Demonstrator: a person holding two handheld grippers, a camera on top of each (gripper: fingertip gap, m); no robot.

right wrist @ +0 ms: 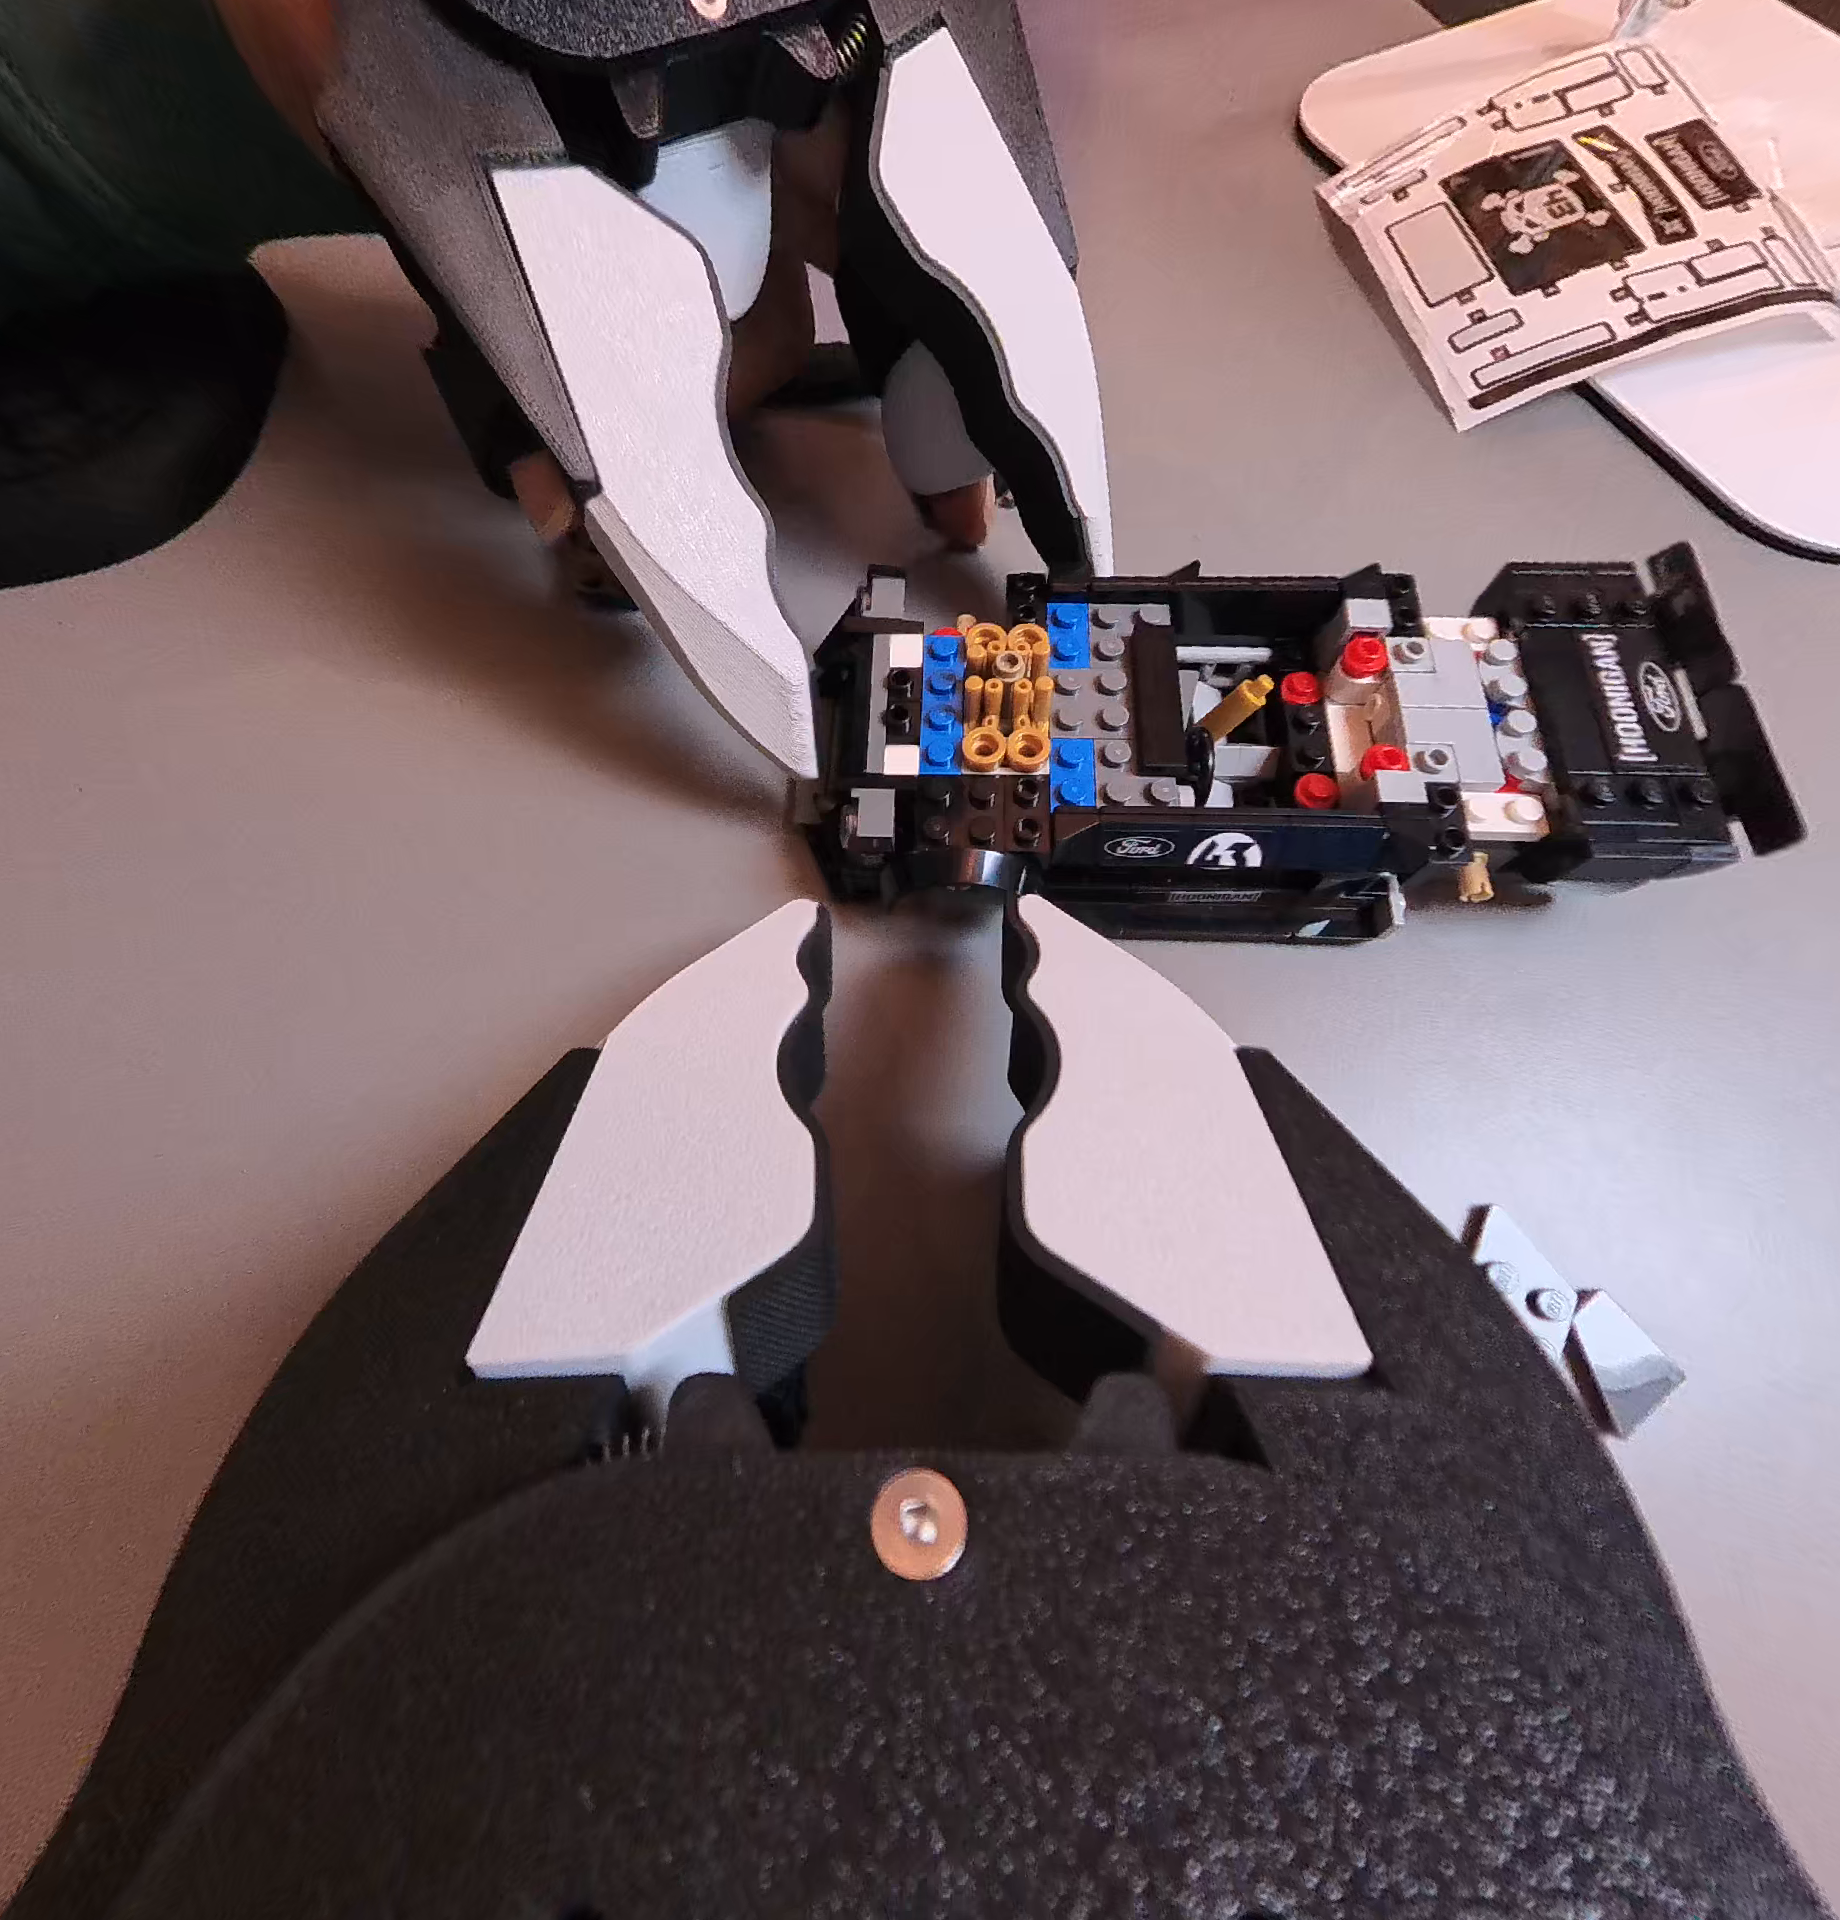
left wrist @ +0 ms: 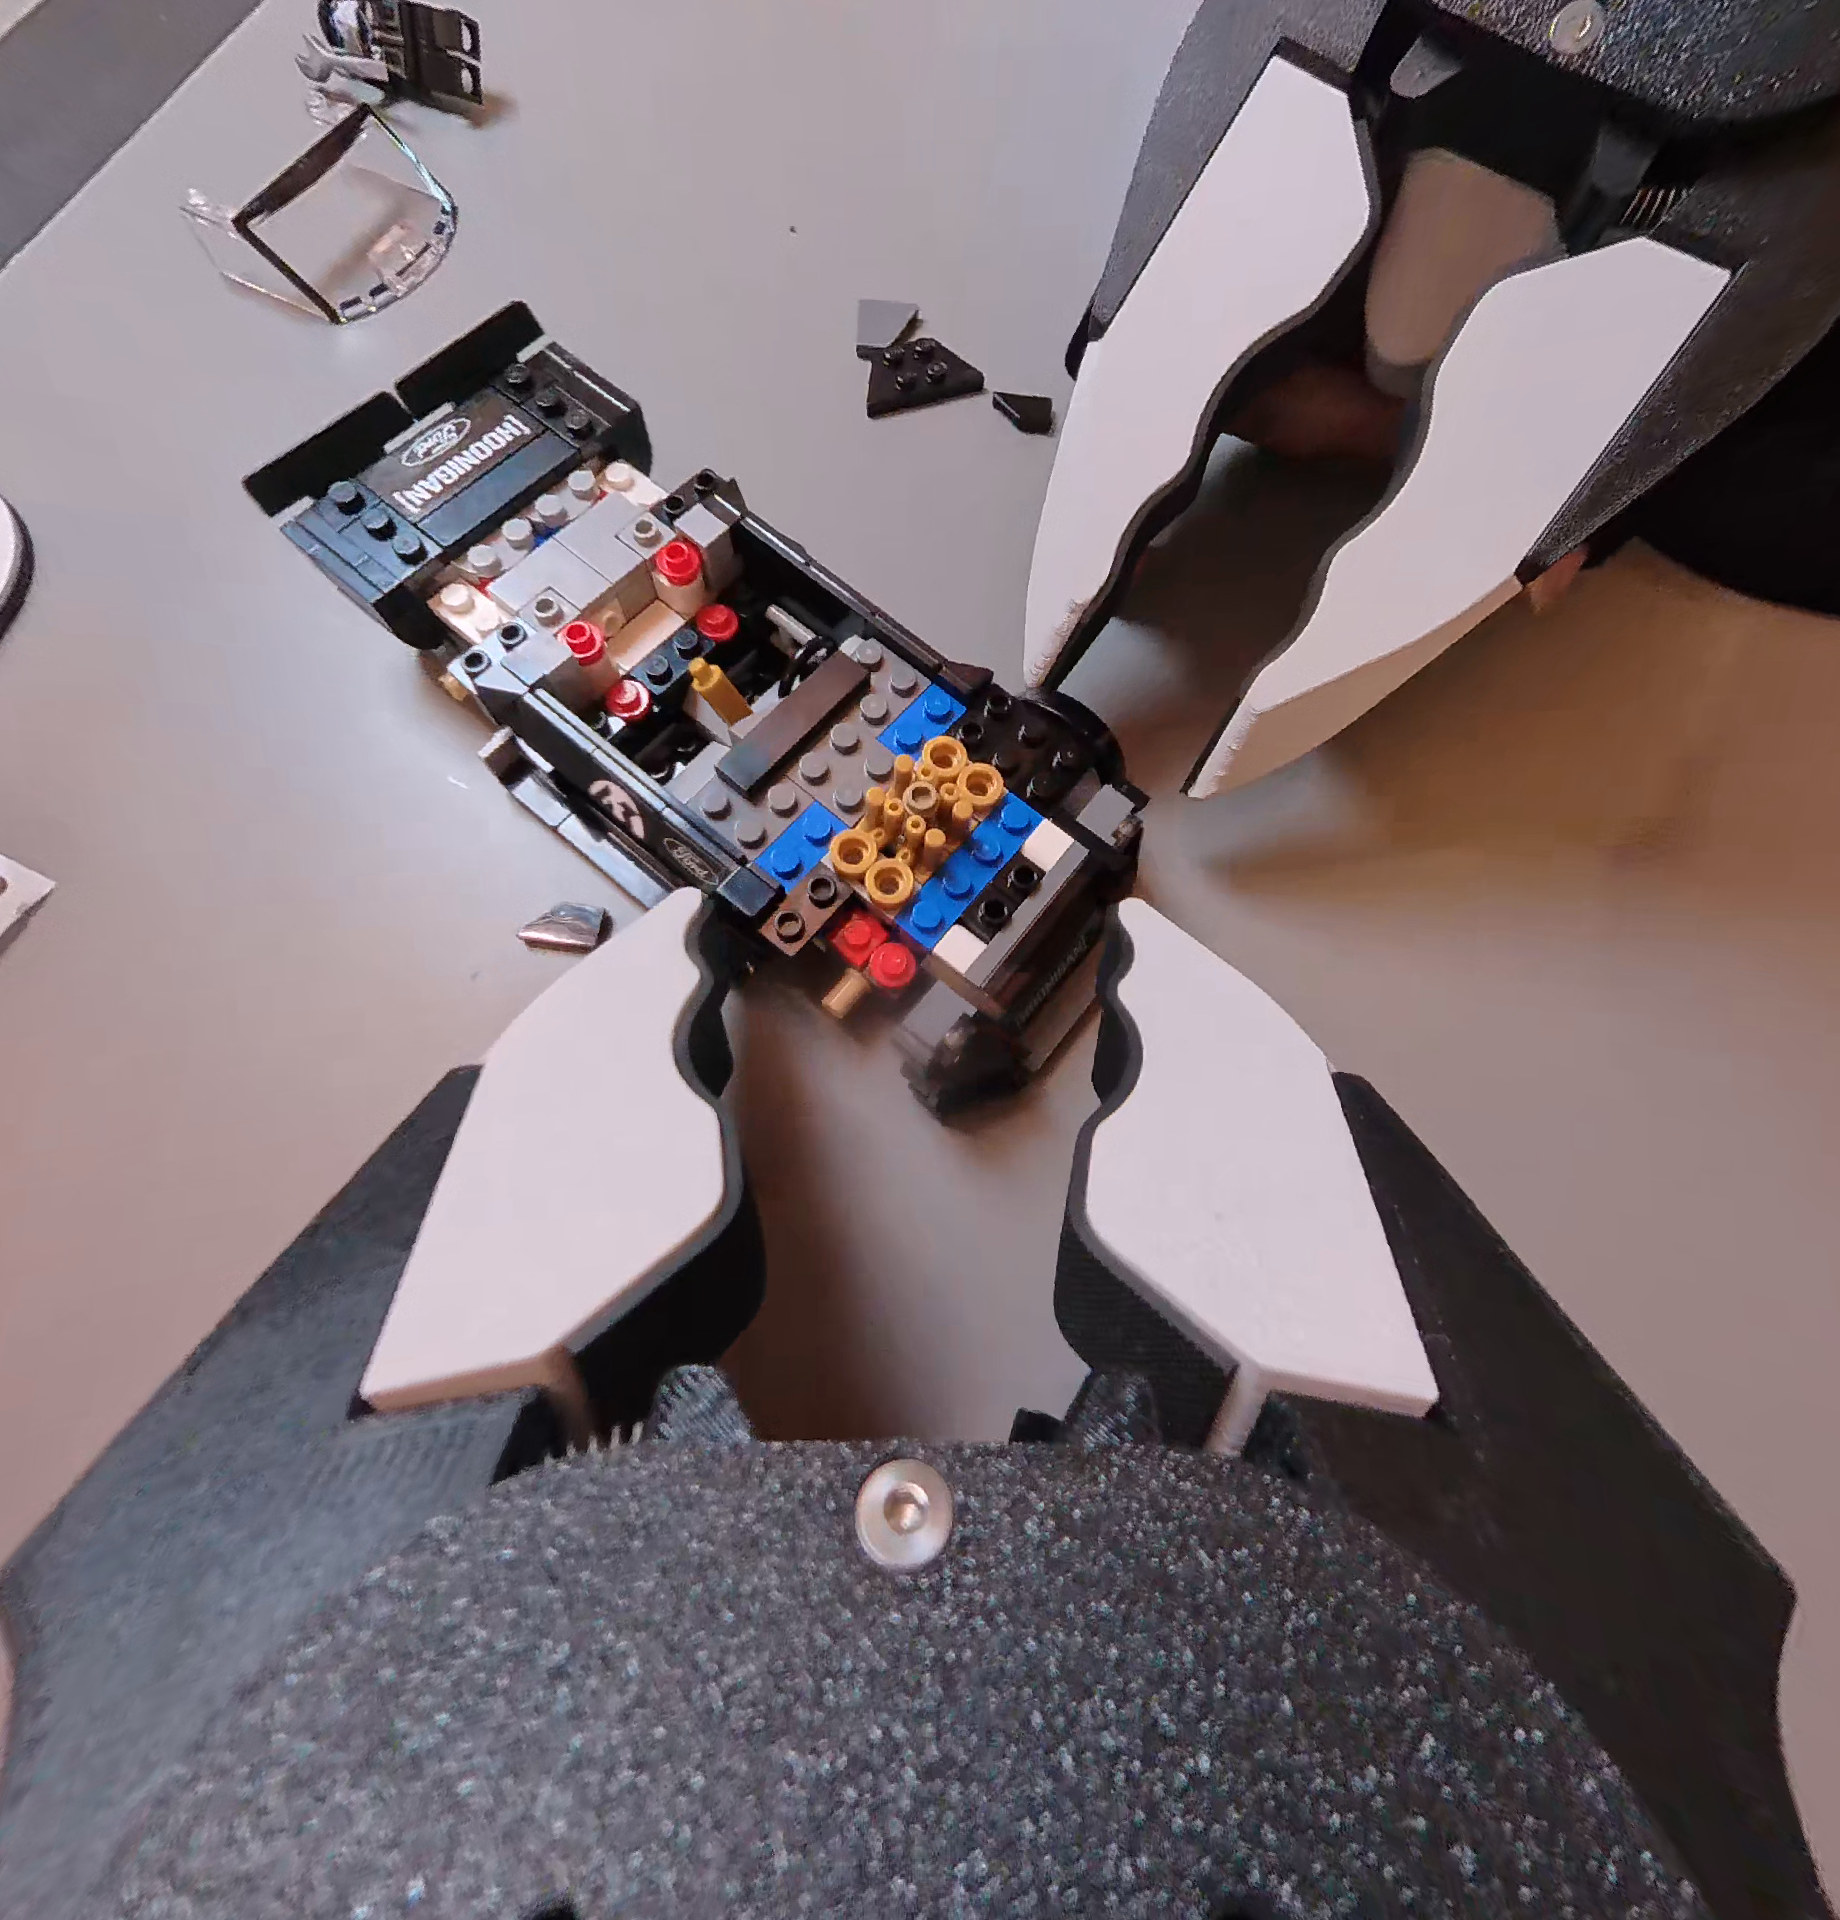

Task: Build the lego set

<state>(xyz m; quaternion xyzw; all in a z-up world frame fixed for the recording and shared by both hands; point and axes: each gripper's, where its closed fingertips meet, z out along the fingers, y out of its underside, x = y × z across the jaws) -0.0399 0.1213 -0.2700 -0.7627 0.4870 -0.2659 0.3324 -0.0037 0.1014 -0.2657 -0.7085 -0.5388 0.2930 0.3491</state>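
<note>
On the worktop (left wrist: 687, 156): half-built black lego car (left wrist: 687, 665), roofless, gold engine cluster (left wrist: 916, 821) at its nose.
Left gripper (left wrist: 911, 914): parted wide — fingertips flank the car's front end, touching or just beside; cannot tell.
Right gripper (right wrist: 911, 914): parted, nothing gripped; tips at the car's front side.
Beyond: black wedge plate (left wrist: 921, 379), clear windscreen piece (left wrist: 344, 223).
Far right: sticker sheet (right wrist: 1591, 218).

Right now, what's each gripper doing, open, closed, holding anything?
Left gripper: open, fingertips either side of the lego car's front end, gripping nothing.
Right gripper: open, empty, tips at the car's side.
</note>
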